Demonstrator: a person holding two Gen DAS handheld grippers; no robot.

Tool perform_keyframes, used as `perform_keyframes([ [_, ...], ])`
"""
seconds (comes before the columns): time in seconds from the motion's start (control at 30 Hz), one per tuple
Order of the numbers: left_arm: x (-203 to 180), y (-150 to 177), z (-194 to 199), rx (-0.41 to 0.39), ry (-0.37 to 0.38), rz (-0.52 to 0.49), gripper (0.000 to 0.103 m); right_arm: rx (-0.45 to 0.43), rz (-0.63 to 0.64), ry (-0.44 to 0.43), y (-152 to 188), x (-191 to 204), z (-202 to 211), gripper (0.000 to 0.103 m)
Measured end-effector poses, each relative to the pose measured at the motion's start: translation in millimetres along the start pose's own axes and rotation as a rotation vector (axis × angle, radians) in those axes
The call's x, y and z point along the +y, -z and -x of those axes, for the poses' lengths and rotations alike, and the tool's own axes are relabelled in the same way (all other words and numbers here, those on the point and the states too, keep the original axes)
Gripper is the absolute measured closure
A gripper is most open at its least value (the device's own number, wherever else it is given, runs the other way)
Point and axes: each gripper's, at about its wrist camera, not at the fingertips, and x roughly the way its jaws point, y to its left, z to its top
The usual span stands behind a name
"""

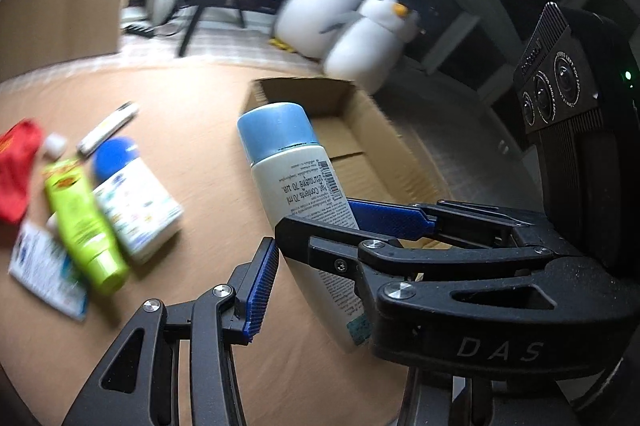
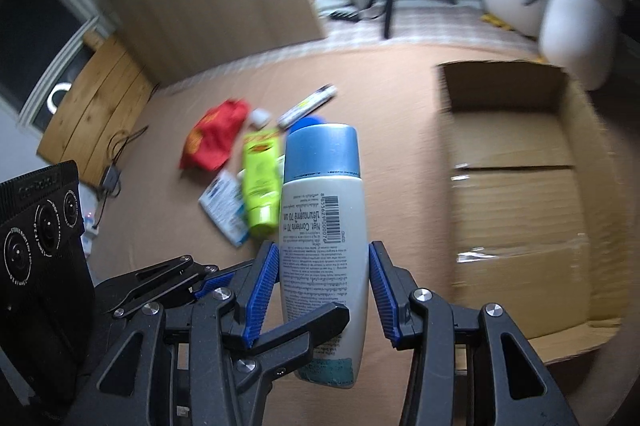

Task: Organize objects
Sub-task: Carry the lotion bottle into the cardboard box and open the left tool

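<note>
- A white bottle point(image 2: 322, 226) with a light-blue cap is gripped by the right gripper point(image 2: 323, 278); its ribbed blue pads point(image 2: 262, 290) are pressed against both sides of the bottle's body
- The bottle is held up off the tan table point(image 2: 380, 86), cap pointed away from the cameras, barcode and printed label turned upward; it is seen just left of the open cardboard box point(image 2: 504, 86) in the right wrist view
- The left gripper point(image 1: 320, 278) is crossed over the right one at the bottle's lower half; one black finger is laid across the bottle's front, one blue pad point(image 1: 262, 290) is seen right beside its side; whether it is clenched on the bottle cannot be told
- Lying together on the table, well apart from the box, are seen a green tube point(image 2: 261, 182), a red pouch point(image 2: 214, 138), a white-and-blue sachet point(image 2: 224, 202), a marker point(image 2: 308, 104) and a blue-capped bottle point(image 1: 132, 194); all are blurred
</note>
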Motion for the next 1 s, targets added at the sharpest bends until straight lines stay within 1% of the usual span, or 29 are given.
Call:
perform_keyframes([
  [0.23, -36, -24, -52, 0.036, 0.039, -0.034, 0.054, -0.037, -0.064, 0.063, -9, -54, 18, 0.06],
  [0.43, -50, -32, -85, 0.073, 0.039, -0.055, 0.055, -0.037, -0.125, 0.091, -11, -92, 17, 0.06],
  [0.53, -53, -32, -93, 0.083, 0.035, -0.064, 0.055, -0.037, -0.138, 0.1, -11, -103, 15, 0.06],
  [0.6, -52, -33, -95, 0.086, 0.031, -0.071, 0.055, -0.035, -0.145, 0.104, -11, -109, 14, 0.06],
  [0.63, -52, -33, -95, 0.085, 0.023, -0.076, 0.053, -0.035, -0.146, 0.105, -10, -110, 13, 0.06],
  [0.67, -51, -33, -95, 0.086, 0.01, -0.08, 0.049, -0.035, -0.147, 0.107, -10, -111, 13, 0.06],
  [0.7, -50, -34, -95, 0.086, 0.005, -0.083, 0.04, -0.036, -0.147, 0.109, -11, -111, 12, 0.06],
  [0.73, -48, -34, -93, 0.081, 0.004, -0.084, 0.035, -0.038, -0.146, 0.118, -11, -111, 13, 0.06],
  [0.8, -46, -34, -88, 0.072, -0.009, -0.089, 0.034, -0.042, -0.143, 0.133, -11, -112, 13, 0.055],
  [0.87, -42, -33, -83, 0.068, -0.013, -0.087, 0.034, -0.057, -0.149, 0.15, -11, -112, 15, 0.045],
  [1.0, -33, -31, -71, 0.06, -0.023, -0.09, 0.034, -0.075, -0.16, 0.166, -10, -111, 19, 0.043],
])
